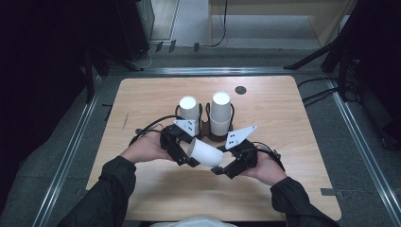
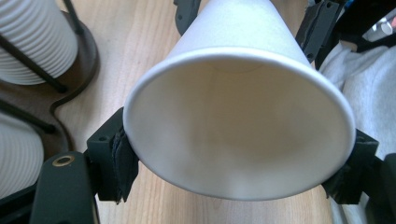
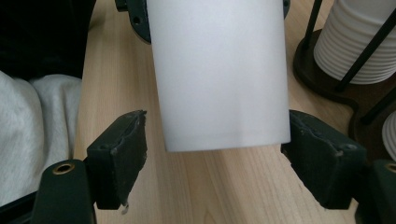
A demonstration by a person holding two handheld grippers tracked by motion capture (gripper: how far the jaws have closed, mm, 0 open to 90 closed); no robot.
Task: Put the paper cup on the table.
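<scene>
You've got the paper cup (image 1: 205,153) lying on its side in the air between both tools, just above the table (image 1: 293,113) and on your side of the cup holder (image 1: 208,127). Left gripper (image 1: 188,157) is clamped on the rim end: in the left gripper view both pads press the cup wall just behind the lip, mouth facing straight into that camera. Right gripper (image 1: 222,169) sits at the base end with jaws spread wide; in the right gripper view there's a clear gap at the left pad, and the right pad looks barely off the wall, though contact there is hard to rule out. So the left carries the cup, the right is staged to close on the base, likely a handover or a steadying grip. Long axis runs roughly level, left tool to right tool, rim toward your left, closed bottom toward your right, slightly nearer you
</scene>
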